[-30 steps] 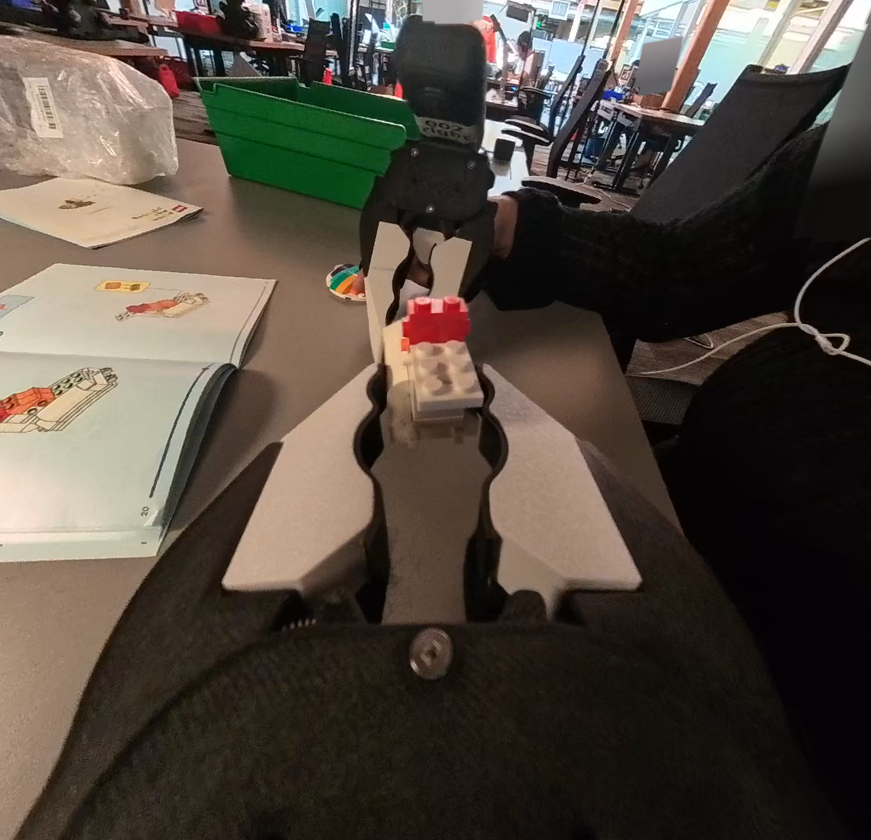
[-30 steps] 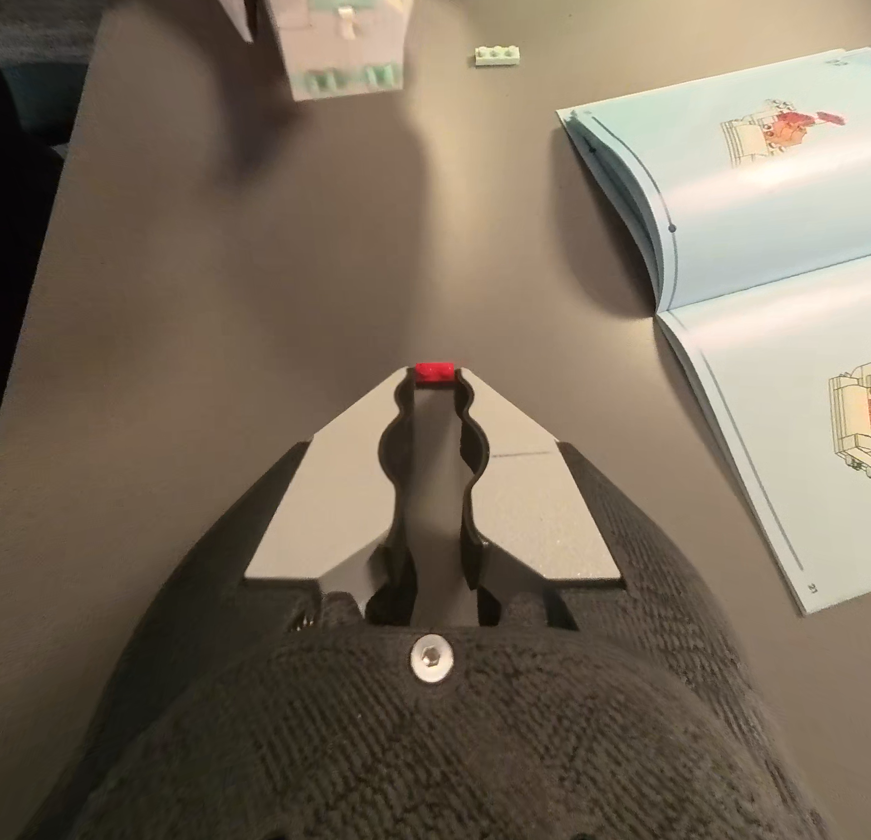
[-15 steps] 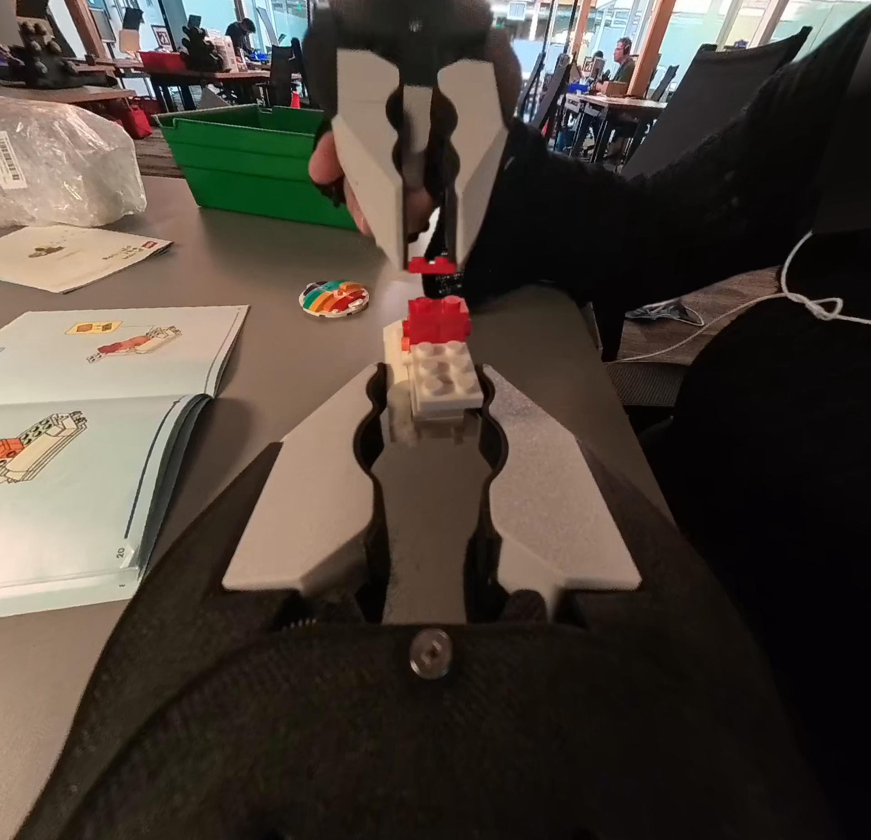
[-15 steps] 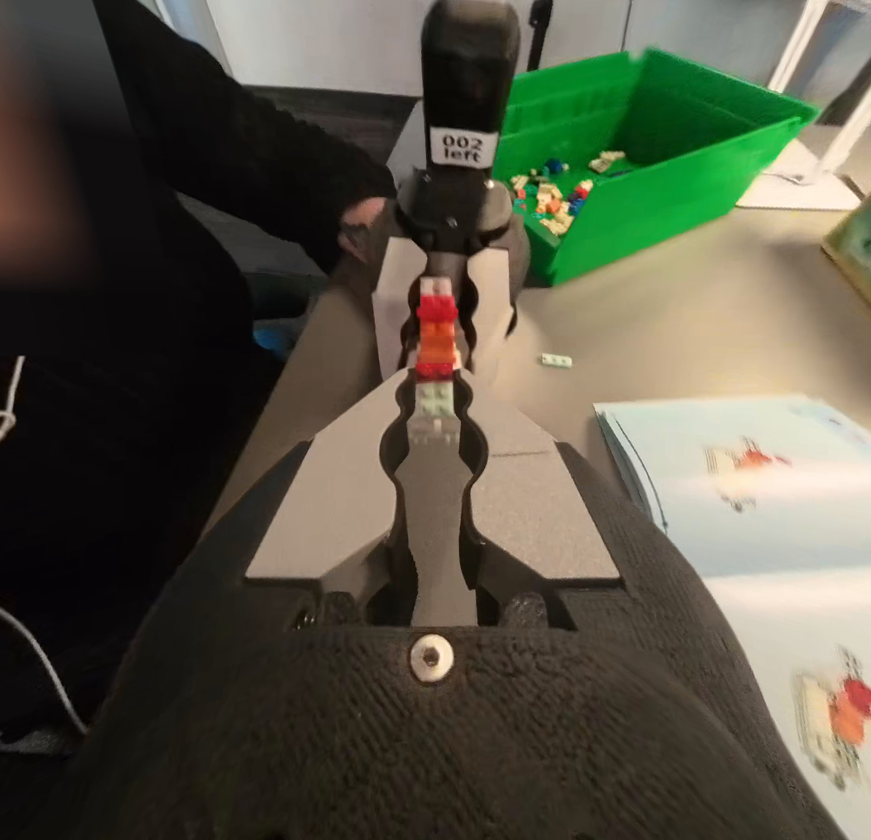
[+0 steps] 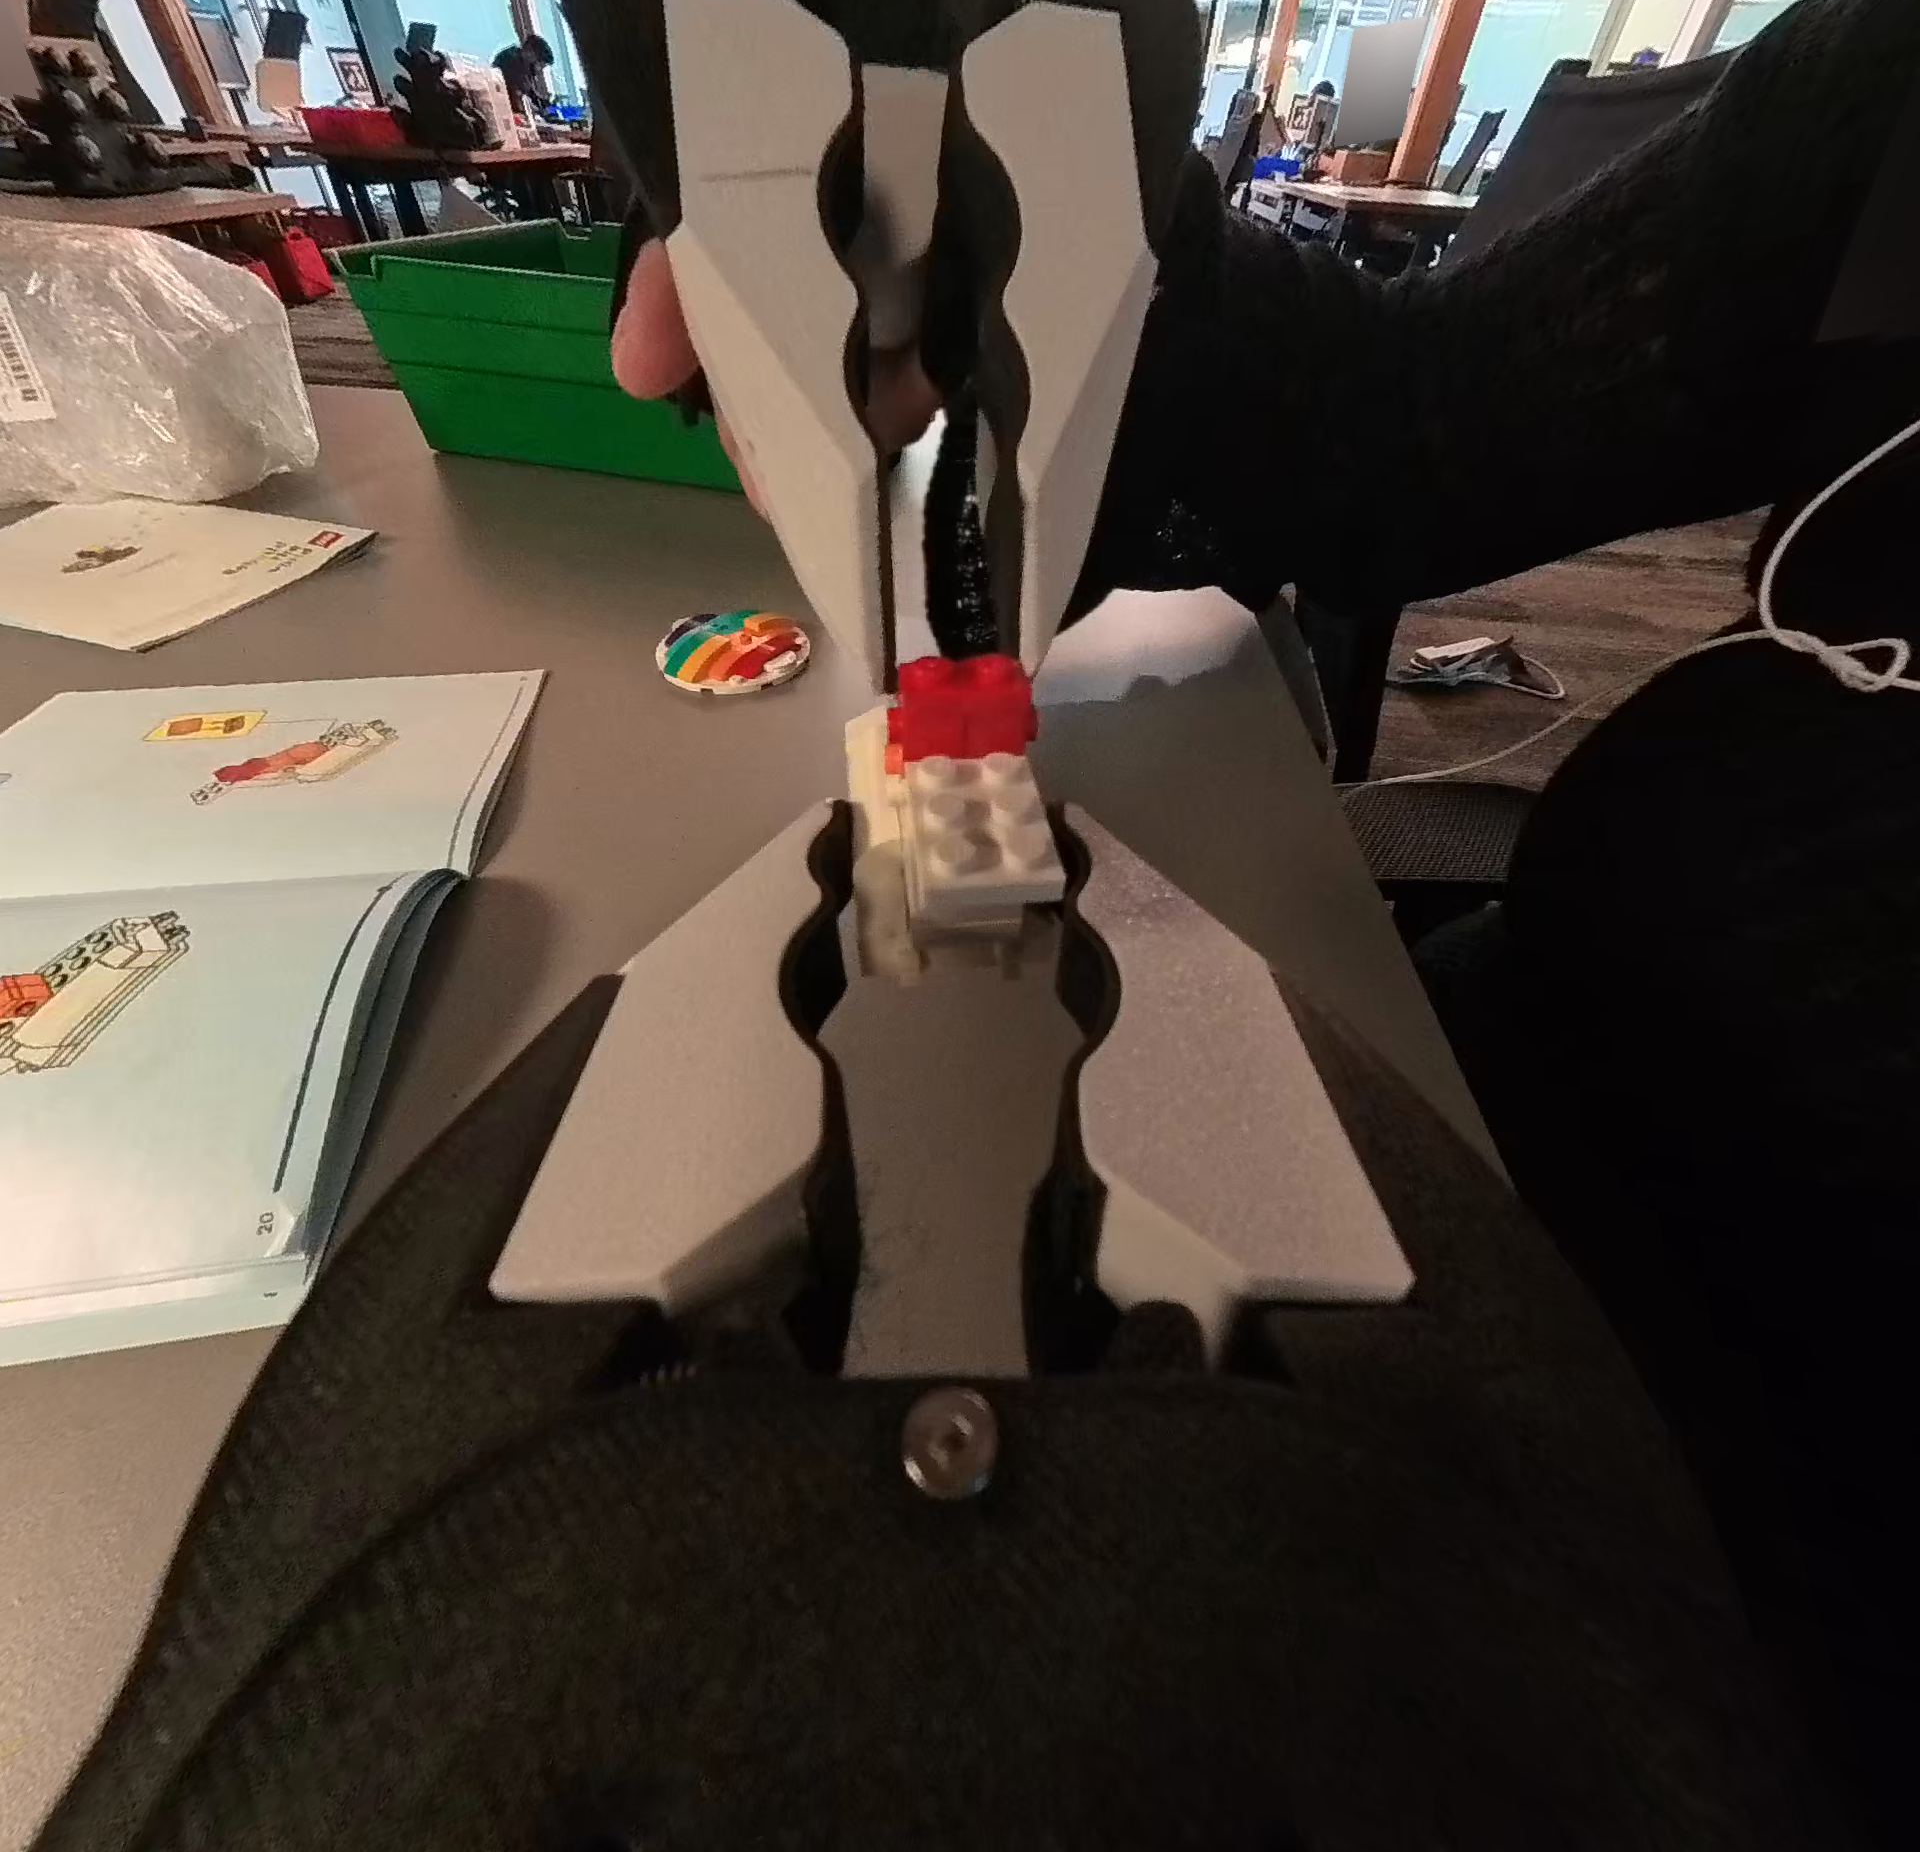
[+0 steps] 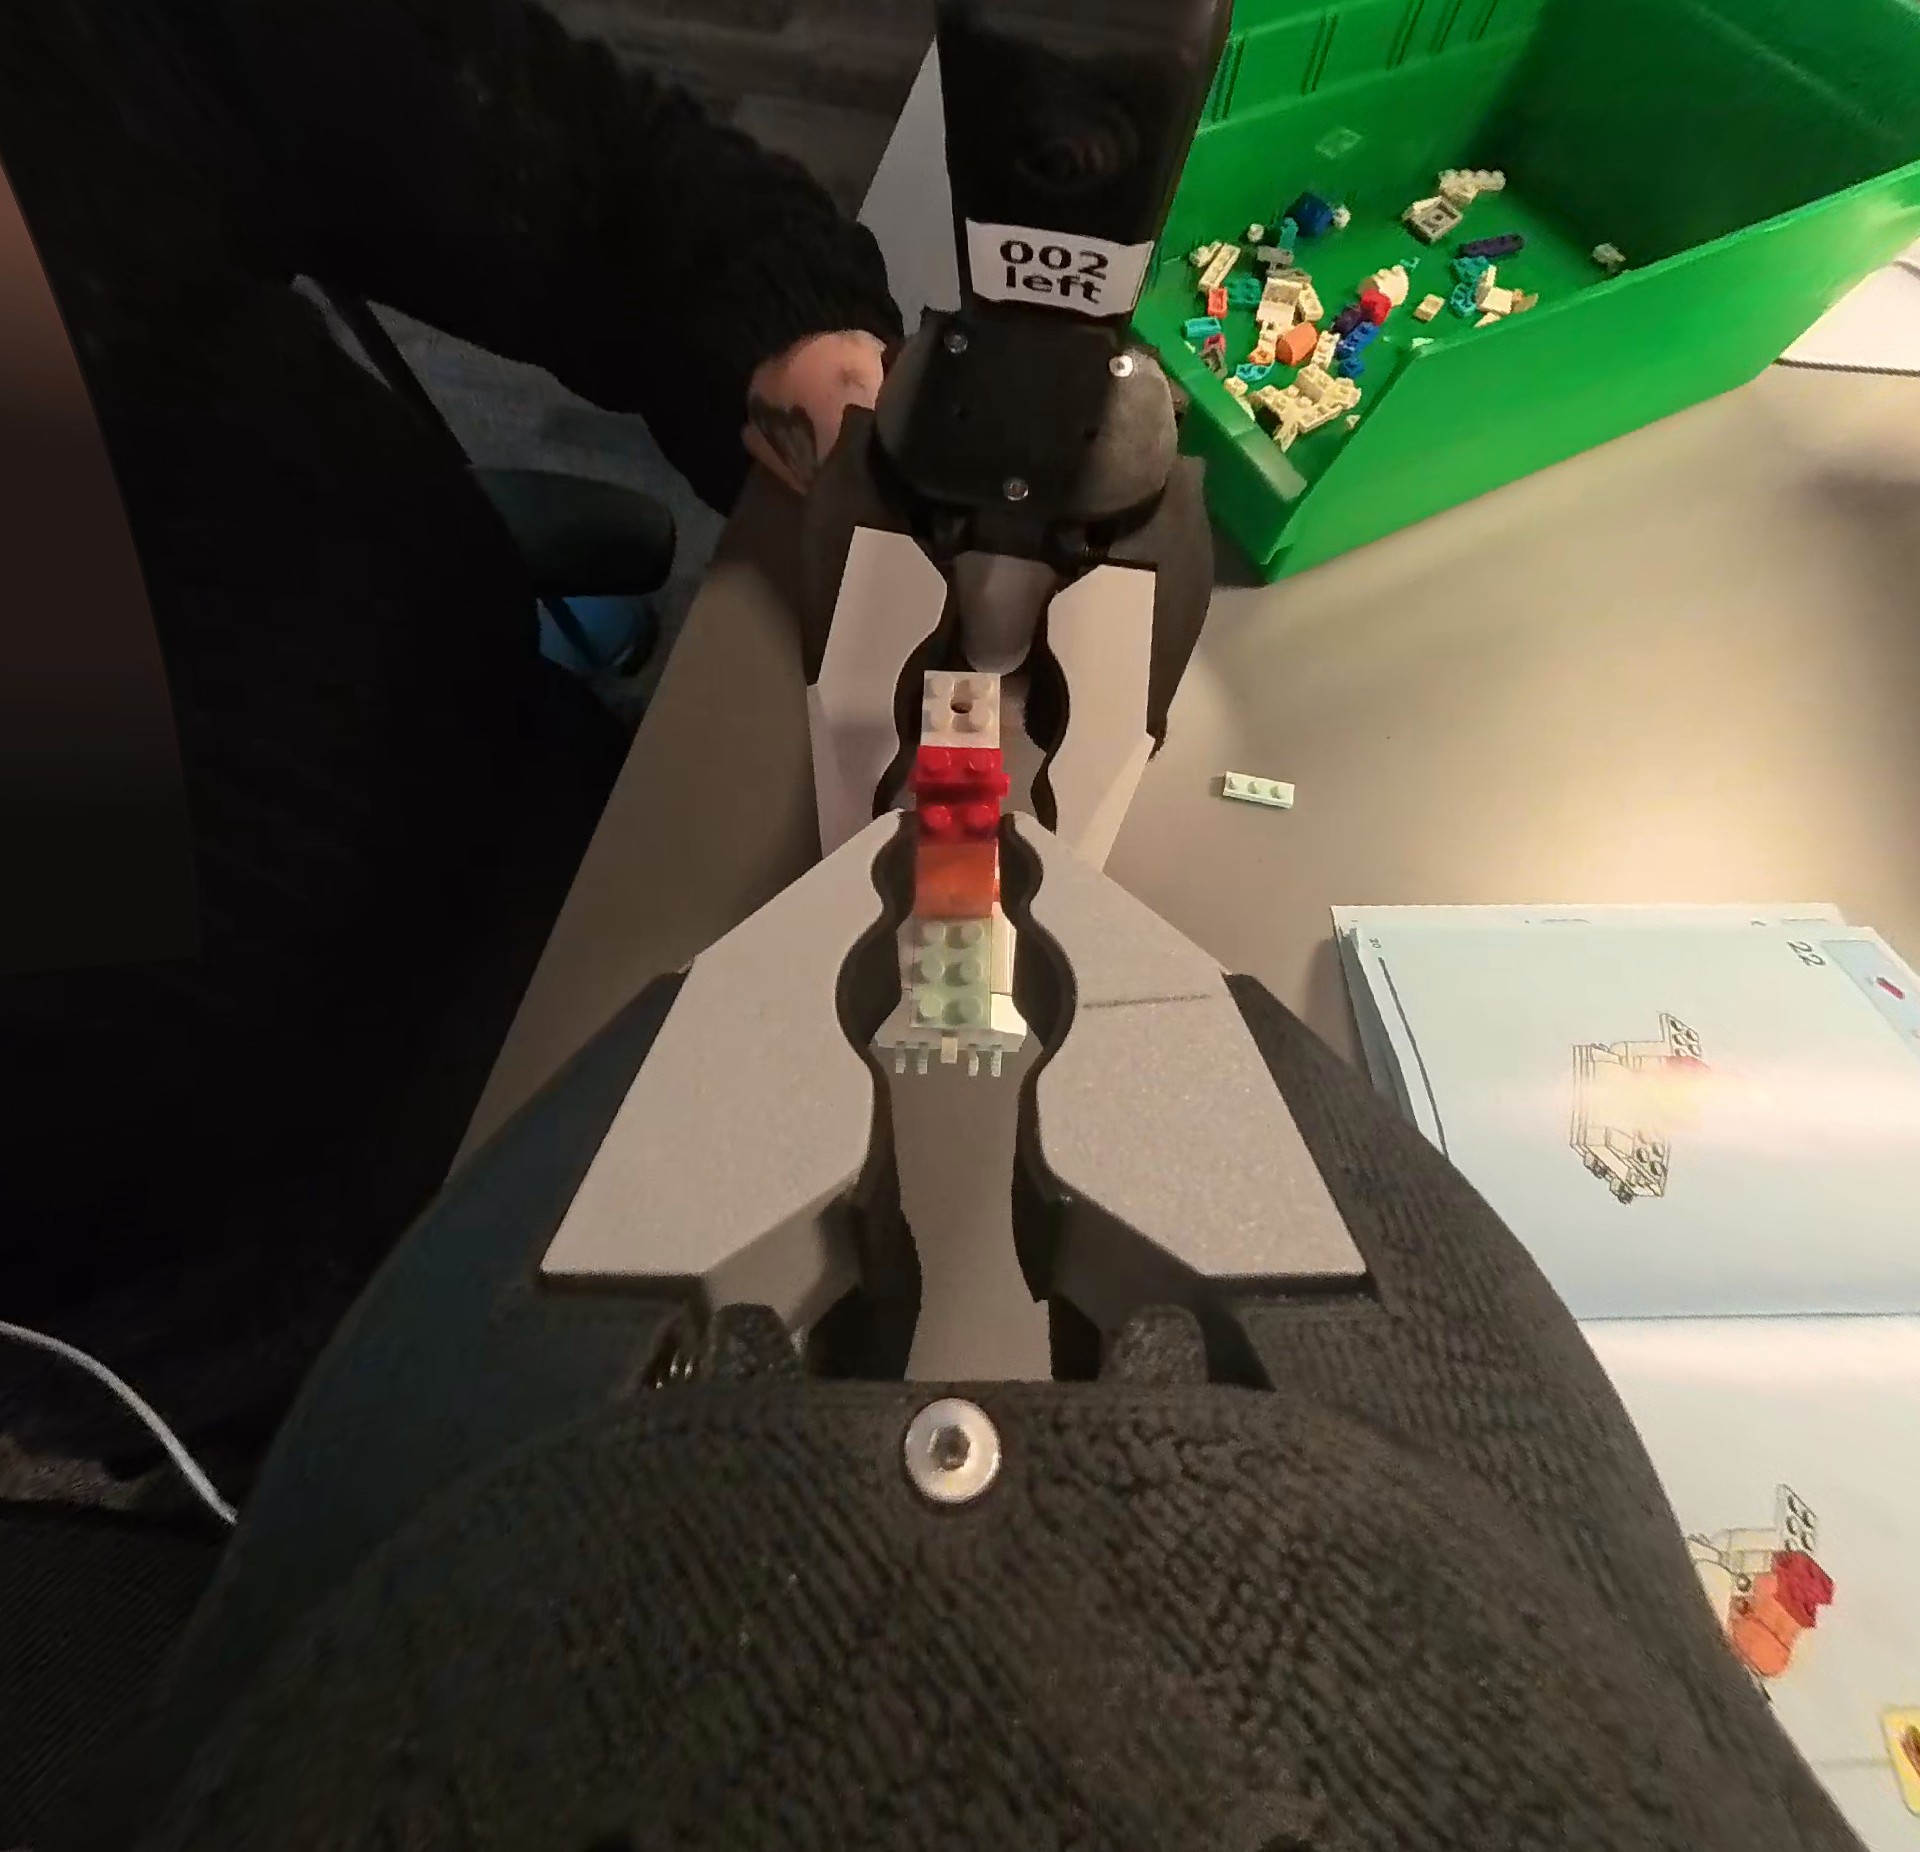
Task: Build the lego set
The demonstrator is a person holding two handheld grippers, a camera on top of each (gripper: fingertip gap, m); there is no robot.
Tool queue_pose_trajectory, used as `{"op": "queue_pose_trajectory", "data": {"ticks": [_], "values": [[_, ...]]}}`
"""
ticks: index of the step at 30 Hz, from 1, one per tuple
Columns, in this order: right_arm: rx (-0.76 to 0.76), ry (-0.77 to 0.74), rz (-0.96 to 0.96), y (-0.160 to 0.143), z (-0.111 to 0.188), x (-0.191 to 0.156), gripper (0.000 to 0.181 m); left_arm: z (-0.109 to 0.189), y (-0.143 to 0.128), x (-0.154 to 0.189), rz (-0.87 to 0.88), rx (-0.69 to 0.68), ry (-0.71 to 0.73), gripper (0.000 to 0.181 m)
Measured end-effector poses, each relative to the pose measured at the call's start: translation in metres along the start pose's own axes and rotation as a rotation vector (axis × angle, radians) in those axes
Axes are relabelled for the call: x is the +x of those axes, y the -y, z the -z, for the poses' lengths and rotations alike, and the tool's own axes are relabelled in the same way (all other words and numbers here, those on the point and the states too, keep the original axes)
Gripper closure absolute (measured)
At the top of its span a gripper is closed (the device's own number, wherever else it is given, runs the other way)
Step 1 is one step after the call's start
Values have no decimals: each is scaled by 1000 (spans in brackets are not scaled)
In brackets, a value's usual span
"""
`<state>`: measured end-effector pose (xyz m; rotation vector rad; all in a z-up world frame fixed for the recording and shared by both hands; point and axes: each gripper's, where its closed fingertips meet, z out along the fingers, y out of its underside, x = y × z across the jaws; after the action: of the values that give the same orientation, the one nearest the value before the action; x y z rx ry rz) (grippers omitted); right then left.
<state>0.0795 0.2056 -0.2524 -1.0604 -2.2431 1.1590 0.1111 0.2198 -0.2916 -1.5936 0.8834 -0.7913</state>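
The left gripper (image 5: 951, 846) was closed on the lego model (image 5: 961, 846), its two grey fingers clamping the white lower bricks from either side so that the model stuck out forward past the tips, above the grey table (image 5: 582, 576). The model was a small stack: white and pale green plates at one end, an orange section in the middle and red bricks at the other end.

The right gripper (image 5: 956, 664) came in from above and opposite, its fingertips meeting the red end of the model. Its fingers stood only a narrow slit apart, pinched on a thin red piece (image 5: 961, 678) that sat on the model's red bricks. From the right wrist view, that piece (image 6: 958, 817) lay right at the gripper's (image 6: 956, 820) tips, with the model (image 6: 956, 929) running underneath between the fingers; whether the piece was already seated on the studs I could not tell, as the tips hid the joint.

An open instruction booklet (image 5: 239, 909) lay on the table beside the left gripper, with a round rainbow-coloured disc (image 5: 732, 651) a little beyond it. A green bin (image 6: 1558, 244) of loose bricks stood farther back, and a single pale green plate (image 6: 1258, 788) lay alone on the table near the booklet (image 6: 1662, 1106).
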Motion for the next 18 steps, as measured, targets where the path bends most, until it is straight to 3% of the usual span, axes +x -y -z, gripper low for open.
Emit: {"op": "queue_pose_trajectory", "data": {"ticks": [18], "values": [[48, -14, -11, 3, 0, 1, 167, 1, 1, -1, 6, 5, 2, 145]]}}
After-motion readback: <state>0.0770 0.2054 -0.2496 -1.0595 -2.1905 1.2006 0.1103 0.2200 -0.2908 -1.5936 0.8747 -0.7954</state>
